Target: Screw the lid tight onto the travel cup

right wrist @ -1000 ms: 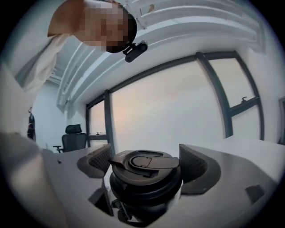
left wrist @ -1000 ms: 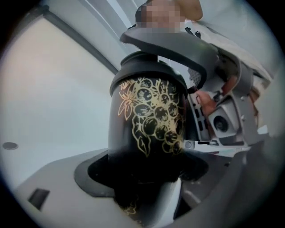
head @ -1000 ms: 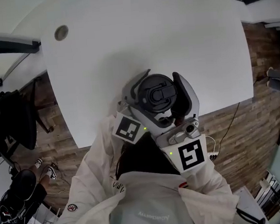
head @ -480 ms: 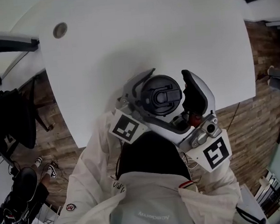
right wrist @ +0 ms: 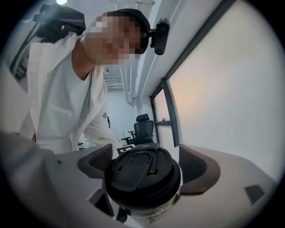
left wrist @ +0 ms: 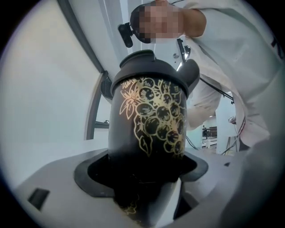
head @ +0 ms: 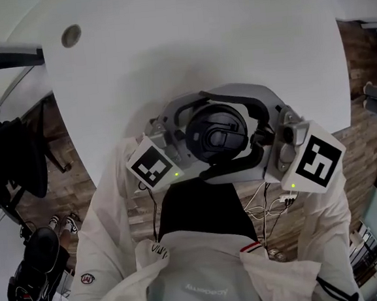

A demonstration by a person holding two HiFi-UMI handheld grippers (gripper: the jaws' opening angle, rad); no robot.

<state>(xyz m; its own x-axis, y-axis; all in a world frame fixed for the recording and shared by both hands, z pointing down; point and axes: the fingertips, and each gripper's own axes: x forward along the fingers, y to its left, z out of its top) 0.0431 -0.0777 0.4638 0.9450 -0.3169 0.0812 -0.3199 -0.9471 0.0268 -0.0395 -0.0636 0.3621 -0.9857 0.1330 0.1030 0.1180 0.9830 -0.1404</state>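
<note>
The travel cup (left wrist: 149,133) is black with a gold grape pattern and stands upright, close in front of my chest above the white table's (head: 231,38) near edge. My left gripper (left wrist: 142,173) is shut on the cup's lower body, reaching in from the left. The black flip-tab lid (head: 216,134) sits on the cup's mouth. My right gripper (right wrist: 147,167) reaches in from the right and stands open round the lid (right wrist: 144,176), with one dark pad close on each side of its rim. Whether the pads touch the lid is hard to tell.
The table has a round cable hole (head: 71,35) at its far left. Below its near edge is wooden floor with loose cables and a plug (head: 272,205). Another person stands at the lower left (head: 36,278). An office chair (right wrist: 142,127) is in the background.
My right gripper has swung round the lid, from reaching in from below to reaching in from the right. The cup, lid and left gripper have barely shifted.
</note>
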